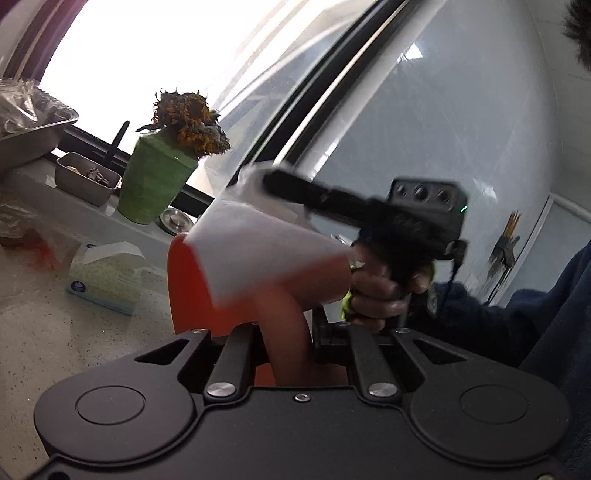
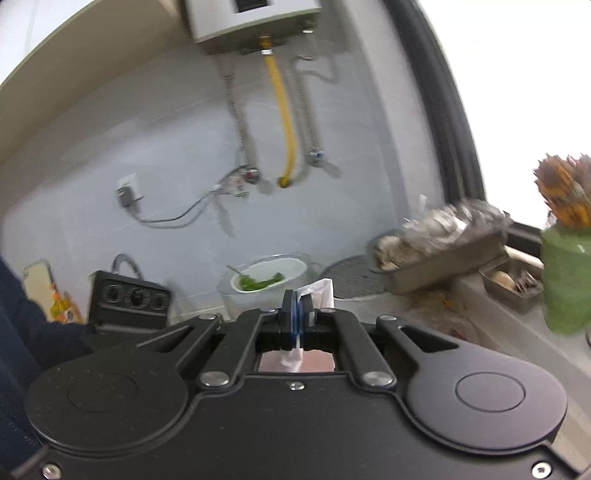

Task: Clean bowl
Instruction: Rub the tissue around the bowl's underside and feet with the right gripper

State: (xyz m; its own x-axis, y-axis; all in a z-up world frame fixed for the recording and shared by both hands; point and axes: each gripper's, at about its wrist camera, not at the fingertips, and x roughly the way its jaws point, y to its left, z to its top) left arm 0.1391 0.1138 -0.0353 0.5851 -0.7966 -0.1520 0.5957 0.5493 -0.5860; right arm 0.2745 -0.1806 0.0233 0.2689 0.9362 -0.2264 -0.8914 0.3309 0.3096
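Note:
In the left wrist view, my left gripper is shut on the rim of an orange-red bowl, held up close to the camera and tilted. A white tissue lies against the bowl's inside, blurred by motion. My right gripper reaches in from the right, held by a hand, and its fingers press the tissue. In the right wrist view, my right gripper is shut on the white tissue, which sticks out past the blue finger pads.
A green vase of dried flowers, metal trays and a tissue box stand on the speckled counter by the window. A white dish with green vegetables, a round drain mat, wall pipes and a water heater are ahead.

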